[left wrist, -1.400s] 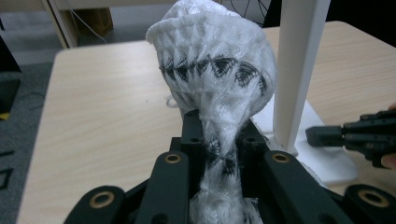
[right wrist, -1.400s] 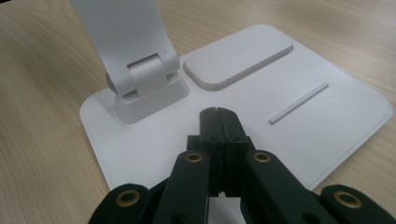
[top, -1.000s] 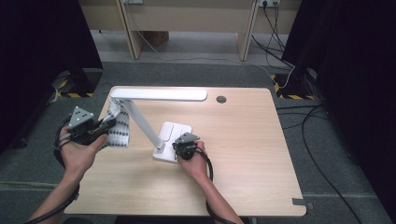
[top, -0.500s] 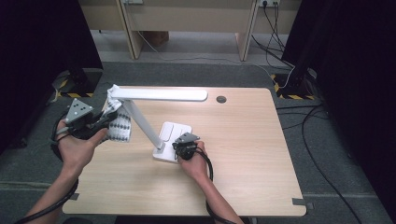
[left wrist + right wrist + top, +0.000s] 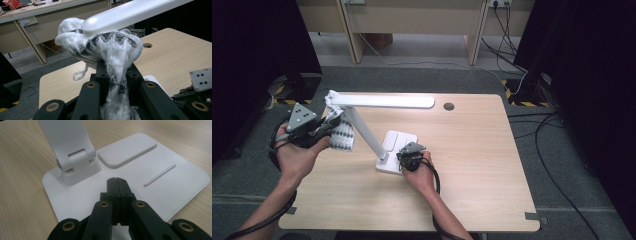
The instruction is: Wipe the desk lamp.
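Lamp head wiped with cloth
Soft, light cloth is pinched by the left gripper; the closed, empty right gripper pins the stiff lamp base at 6 o'clock.

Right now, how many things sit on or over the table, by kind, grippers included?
Desk lamp: 1
Patterned cloth: 1
Grippers: 2, the left gripper shut on the cloth, the right gripper shut over the lamp base
Total: 4
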Demonstrator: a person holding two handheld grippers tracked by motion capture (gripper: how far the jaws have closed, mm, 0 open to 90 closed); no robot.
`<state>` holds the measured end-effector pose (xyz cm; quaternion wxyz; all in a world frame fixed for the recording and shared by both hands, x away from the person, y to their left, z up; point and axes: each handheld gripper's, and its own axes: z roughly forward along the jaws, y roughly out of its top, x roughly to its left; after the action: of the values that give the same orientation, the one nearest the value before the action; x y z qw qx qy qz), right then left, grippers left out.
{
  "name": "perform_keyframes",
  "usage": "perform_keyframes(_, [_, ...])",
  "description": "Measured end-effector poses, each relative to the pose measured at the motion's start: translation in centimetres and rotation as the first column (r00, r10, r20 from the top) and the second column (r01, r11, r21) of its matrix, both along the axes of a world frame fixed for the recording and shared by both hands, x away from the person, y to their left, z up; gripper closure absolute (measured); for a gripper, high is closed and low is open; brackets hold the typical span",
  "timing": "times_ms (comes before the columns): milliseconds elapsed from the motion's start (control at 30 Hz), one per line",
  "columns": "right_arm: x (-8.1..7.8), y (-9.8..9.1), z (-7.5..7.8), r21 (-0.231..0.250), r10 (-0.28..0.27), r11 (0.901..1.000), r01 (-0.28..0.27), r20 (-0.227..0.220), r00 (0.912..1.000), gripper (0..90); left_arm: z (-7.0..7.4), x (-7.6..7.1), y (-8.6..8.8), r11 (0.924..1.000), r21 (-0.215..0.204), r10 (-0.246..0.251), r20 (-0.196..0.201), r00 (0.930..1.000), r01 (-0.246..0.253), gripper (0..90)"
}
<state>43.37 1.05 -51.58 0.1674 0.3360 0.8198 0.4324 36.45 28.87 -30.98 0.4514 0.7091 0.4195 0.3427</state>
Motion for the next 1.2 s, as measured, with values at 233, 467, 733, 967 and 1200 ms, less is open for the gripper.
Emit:
perform_keyframes(233, [0.0,0.0,0.0,0.0,-0.001,1.0,0.001,0.0,1.0,90.0,-0.3,0.1,-0.3,0.9999,0.014,-0.003,0.002,1.0,0.003,76.3])
perform_keyframes(467, [0.0,0.0,0.0,0.0,-0.002,1.0,0.002,0.001,1.0,90.0,-0.7,0.1,-0.7,0.9998,0.019,-0.004,-0.007,1.0,0.004,76.3])
perform_keyframes(733, [0.0,0.0,0.0,-0.001,-0.001,1.0,0.001,0.001,1.0,90.0,-1.4,0.3,-1.0,0.9993,0.035,-0.008,-0.023,0.9997,0.009,76.2])
perform_keyframes(967, [0.0,0.0,0.0,-0.002,0.0,1.0,0.0,0.003,1.0,90.0,-1.9,0.4,-1.4,0.9994,0.034,-0.003,-0.038,0.9993,0.004,76.0])
perform_keyframes(1200, [0.0,0.0,0.0,-0.001,-0.001,1.0,0.001,0.002,1.0,90.0,-2.3,0.3,-1.7,0.999,0.044,-0.001,-0.048,0.9988,0.003,75.8])
